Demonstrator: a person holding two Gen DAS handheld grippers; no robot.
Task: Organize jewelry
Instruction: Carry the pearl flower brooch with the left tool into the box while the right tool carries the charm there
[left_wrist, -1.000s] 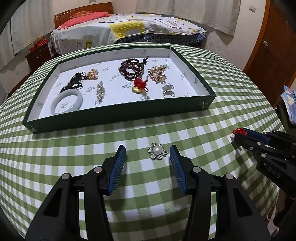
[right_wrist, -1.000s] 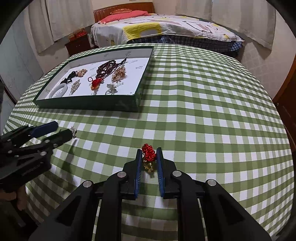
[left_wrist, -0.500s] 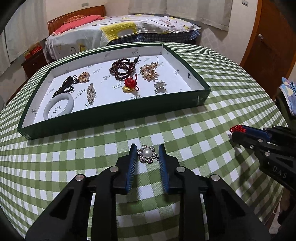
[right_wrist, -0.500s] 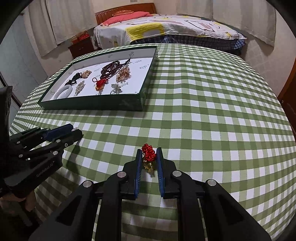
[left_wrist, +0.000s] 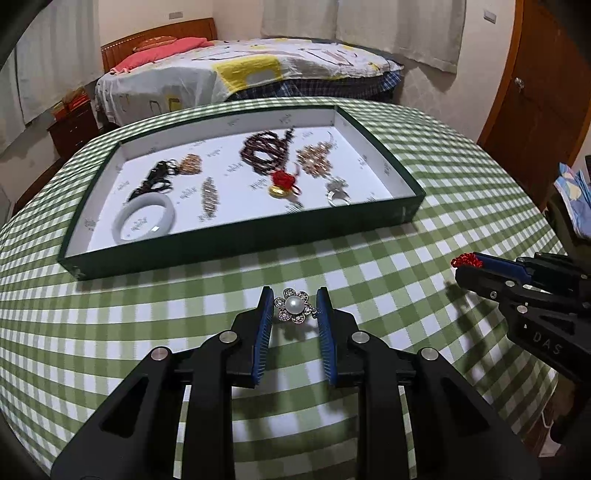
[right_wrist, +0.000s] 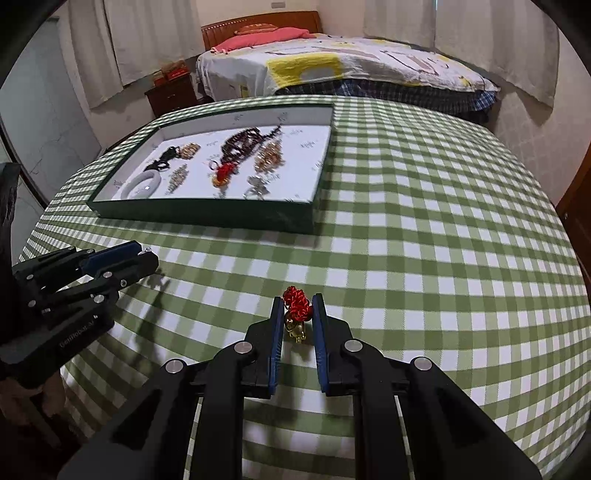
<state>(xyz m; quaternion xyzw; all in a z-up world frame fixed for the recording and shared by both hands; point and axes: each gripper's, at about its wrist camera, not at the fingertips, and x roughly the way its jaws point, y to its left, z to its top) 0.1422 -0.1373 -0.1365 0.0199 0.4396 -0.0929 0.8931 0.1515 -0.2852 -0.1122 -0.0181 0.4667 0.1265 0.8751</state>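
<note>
My left gripper (left_wrist: 294, 308) is shut on a silver flower brooch with a pearl (left_wrist: 294, 305) and holds it above the green checked tablecloth. My right gripper (right_wrist: 297, 312) is shut on a red knot charm with a gold pendant (right_wrist: 295, 314); it also shows in the left wrist view (left_wrist: 466, 263). The dark green tray (left_wrist: 236, 242) with a white floor lies farther back and holds a white bangle (left_wrist: 144, 221), dark beads (left_wrist: 266, 151), a gold brooch (left_wrist: 314, 160), a red-and-gold charm (left_wrist: 282, 184) and a ring (left_wrist: 338, 197). The tray also shows in the right wrist view (right_wrist: 207, 214).
The round table's edge falls away close on the left and right. A bed (left_wrist: 240, 70) stands behind the table, a wooden door (left_wrist: 535, 103) at the right, a nightstand (left_wrist: 74, 129) at the left. My left gripper shows at the left of the right wrist view (right_wrist: 144, 254).
My left gripper closed around the pearl brooch and lifted it off the cloth, moving toward the tray. My right gripper kept its hold on the red charm and rose slightly.
</note>
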